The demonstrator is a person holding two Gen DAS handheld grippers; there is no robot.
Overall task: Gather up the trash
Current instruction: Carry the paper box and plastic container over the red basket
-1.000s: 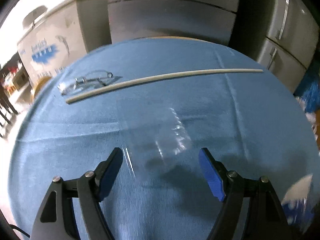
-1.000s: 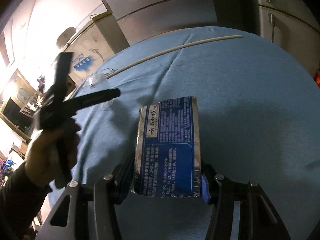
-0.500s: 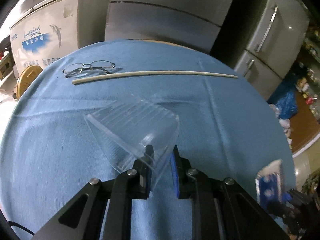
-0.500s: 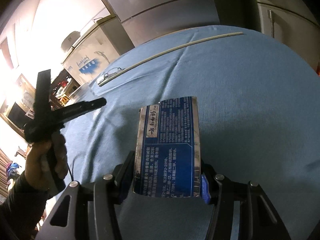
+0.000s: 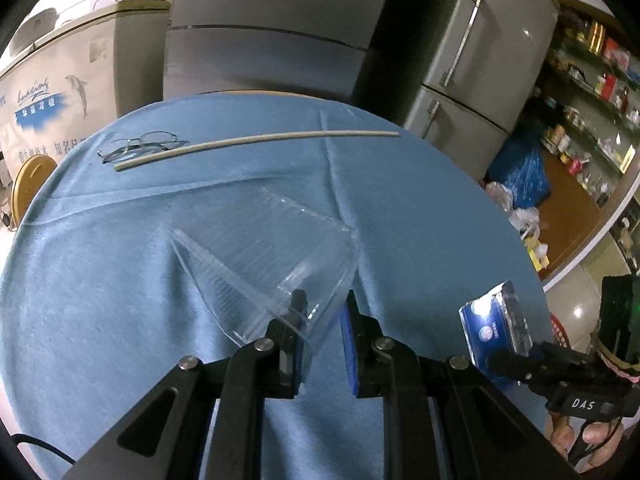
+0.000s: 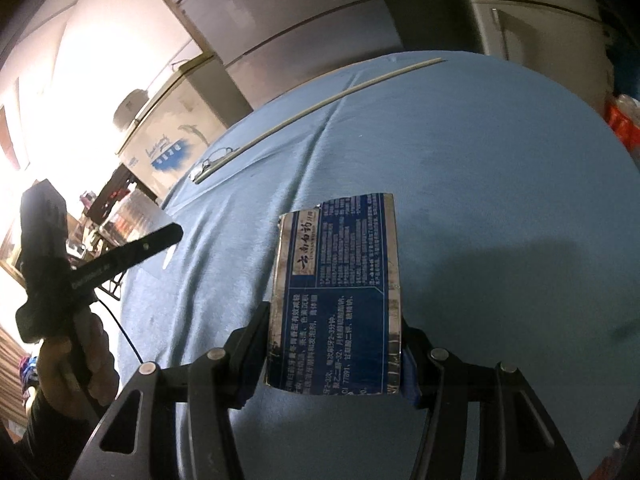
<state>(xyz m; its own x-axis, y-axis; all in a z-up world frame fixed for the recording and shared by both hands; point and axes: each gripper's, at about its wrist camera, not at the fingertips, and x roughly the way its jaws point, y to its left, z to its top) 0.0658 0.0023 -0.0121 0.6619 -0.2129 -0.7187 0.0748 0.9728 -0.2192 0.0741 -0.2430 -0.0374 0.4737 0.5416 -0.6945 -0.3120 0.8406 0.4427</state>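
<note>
- A round table under a blue cloth [image 5: 420,216] fills both views, with grey refrigerators [image 5: 480,52] behind it and a white chest freezer [image 5: 60,92] printed with a dolphin at its left.
- A clear plastic container [image 5: 264,264], ribbed and flattened at one corner, sits tilted above the cloth near the table's middle; the left gripper [image 5: 323,304] has its fingers pressed almost together, pinching the container's near corner between the blue pads.
- A blue printed carton [image 6: 340,300], open at the far end, is clamped by its two sides in the right gripper [image 6: 334,320]; the fingers stand partly spread, each pad against a side of the box, which hangs over the near part of the cloth.
- A long, thin pale rod [image 5: 256,142] lies across the far side of the table.
- A pair of wire-rimmed eyeglasses [image 5: 136,146] lies just beside the rod's left end.
</note>
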